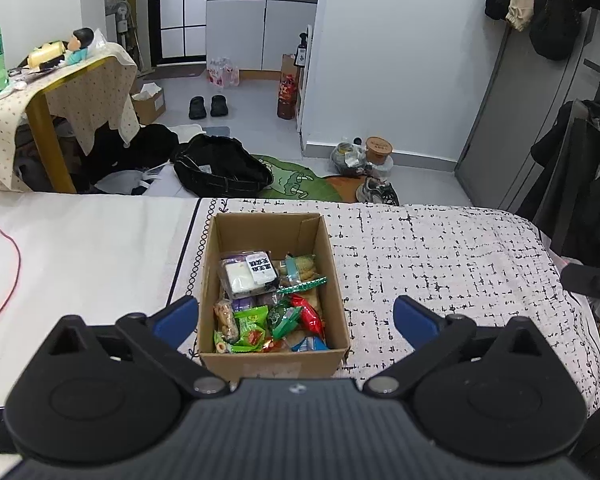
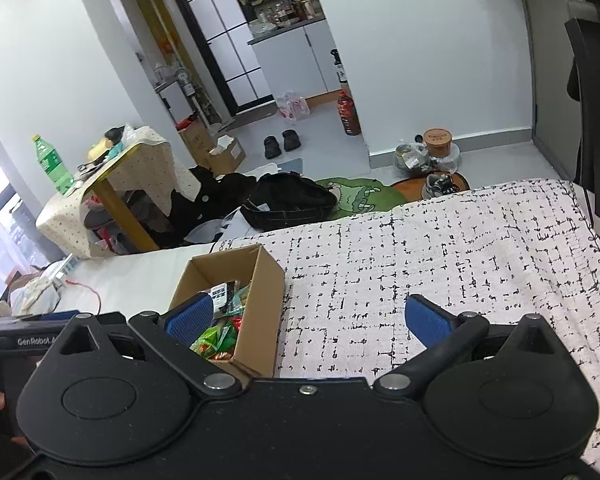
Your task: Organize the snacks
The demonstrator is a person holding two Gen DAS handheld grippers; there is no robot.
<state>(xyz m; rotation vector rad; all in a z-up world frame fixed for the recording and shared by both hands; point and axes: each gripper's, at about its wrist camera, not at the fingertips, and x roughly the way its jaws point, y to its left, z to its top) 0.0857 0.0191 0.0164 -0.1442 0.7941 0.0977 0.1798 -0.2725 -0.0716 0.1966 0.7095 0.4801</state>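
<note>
An open cardboard box (image 1: 274, 362) stands on the bed and holds several snack packets (image 1: 256, 276), among them green (image 1: 252, 324) and red (image 1: 310, 316) wrappers. My left gripper (image 1: 296, 320) is open and empty, held above the box's near end, one finger on each side. My right gripper (image 2: 308, 322) is open and empty, to the right of the same box (image 2: 260, 312), over the patterned cover. The snacks (image 2: 216, 338) show partly behind its left finger.
The bed has a white black-patterned cover (image 1: 440, 260) on the right and a plain white sheet (image 1: 84, 248) with a red cable (image 1: 8, 280) on the left. Beyond the bed's far edge lie a black bag (image 1: 220, 170), clothes, shoes and a draped table (image 1: 80, 92).
</note>
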